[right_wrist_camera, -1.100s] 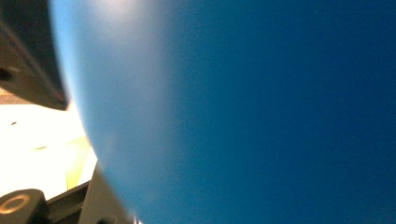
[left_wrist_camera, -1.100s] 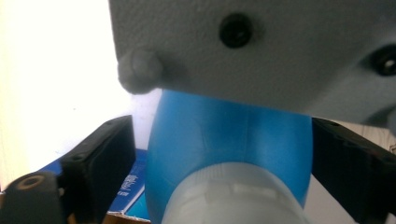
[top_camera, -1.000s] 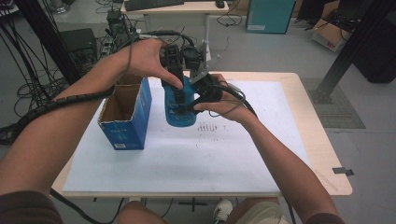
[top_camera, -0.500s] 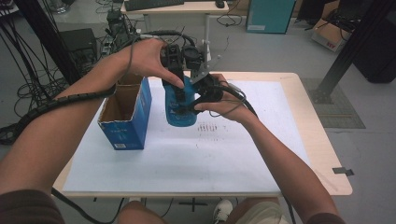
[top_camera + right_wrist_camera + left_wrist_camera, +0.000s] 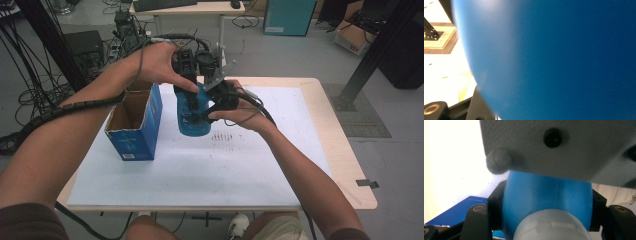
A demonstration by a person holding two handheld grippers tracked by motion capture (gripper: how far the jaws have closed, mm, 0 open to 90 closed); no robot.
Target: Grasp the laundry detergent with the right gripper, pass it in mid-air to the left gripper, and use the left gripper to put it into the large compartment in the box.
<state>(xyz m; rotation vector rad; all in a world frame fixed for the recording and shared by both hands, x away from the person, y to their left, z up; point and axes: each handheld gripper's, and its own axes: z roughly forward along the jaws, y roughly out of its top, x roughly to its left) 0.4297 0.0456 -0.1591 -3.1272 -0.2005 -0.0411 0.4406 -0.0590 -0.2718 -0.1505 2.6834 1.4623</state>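
A blue bottle [image 5: 194, 117] stands upright on the white sheet, between both hands. My left gripper [image 5: 187, 89] comes down from above; its jaws have just been closing and now press on the bottle's shoulder [image 5: 546, 195], just past the white cap [image 5: 551, 225]. My right gripper [image 5: 212, 106] reaches in from the right and is shut on the bottle's body. In the right gripper view that blue body [image 5: 561, 60] sits very close, with one black finger [image 5: 477, 105] at the lower left.
An open blue cardboard box [image 5: 135, 125] stands just left of the bottle. The white sheet [image 5: 200, 175] covers most of the wooden table [image 5: 345, 165]. A grey plate [image 5: 574, 145] hangs close over the left gripper's camera. Cables trail off the far left.
Both hands and the bottle hold their places in the high view. No shift of the box or the sheet shows.
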